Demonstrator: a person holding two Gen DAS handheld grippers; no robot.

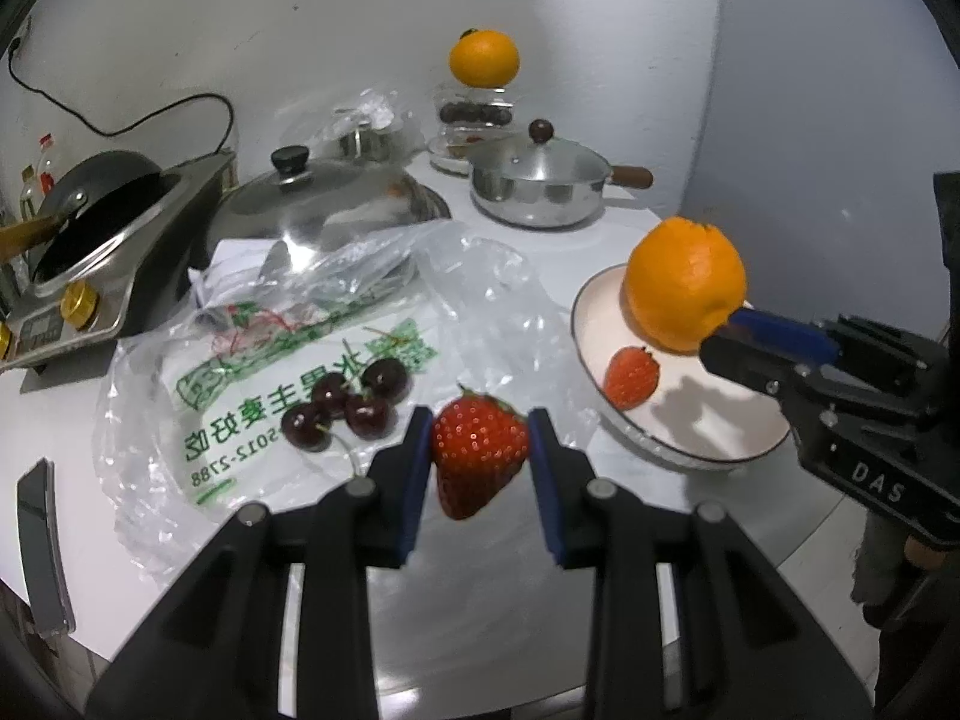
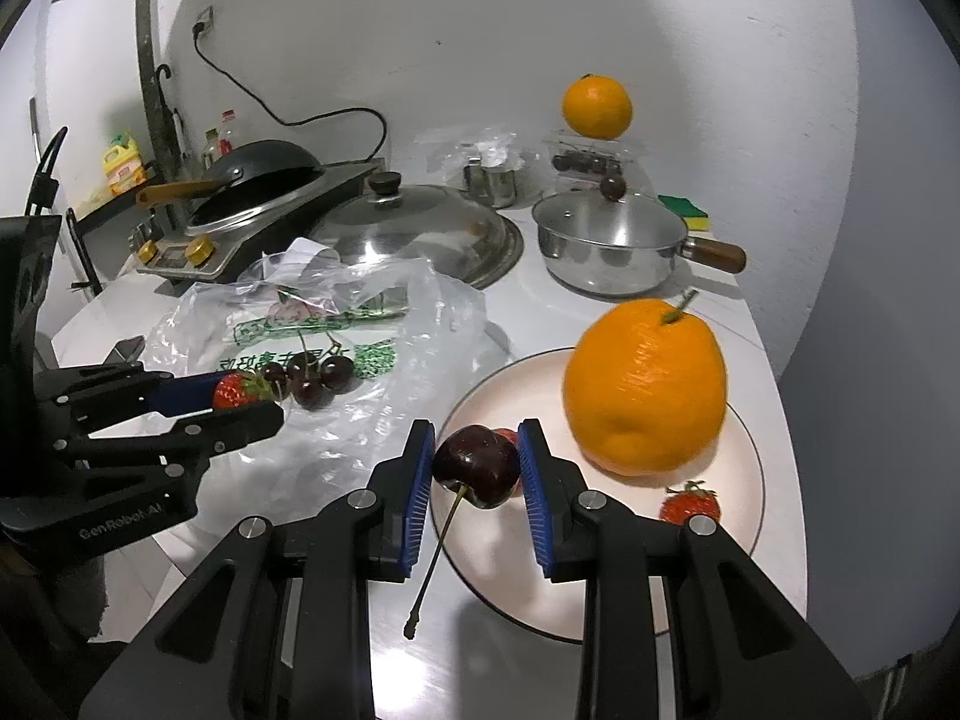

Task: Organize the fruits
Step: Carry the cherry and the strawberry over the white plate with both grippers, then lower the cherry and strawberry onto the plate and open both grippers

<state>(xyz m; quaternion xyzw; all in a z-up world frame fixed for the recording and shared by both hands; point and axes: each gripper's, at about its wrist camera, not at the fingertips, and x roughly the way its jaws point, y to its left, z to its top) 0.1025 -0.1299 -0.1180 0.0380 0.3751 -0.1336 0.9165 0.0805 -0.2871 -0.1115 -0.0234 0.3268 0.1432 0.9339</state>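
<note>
While my left gripper [image 1: 480,450] clamps a strawberry [image 1: 478,457], my right gripper [image 2: 476,463] pinches a cherry [image 2: 477,466] over the plate [image 2: 747,516].

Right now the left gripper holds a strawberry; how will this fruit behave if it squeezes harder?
The strawberry in the left gripper looks ripe and soft, so it would probably bruise or crush. Its tapered tip hangs below the pads, so it may slip downward. It seems light, so a gentle hold is likely enough.
</note>
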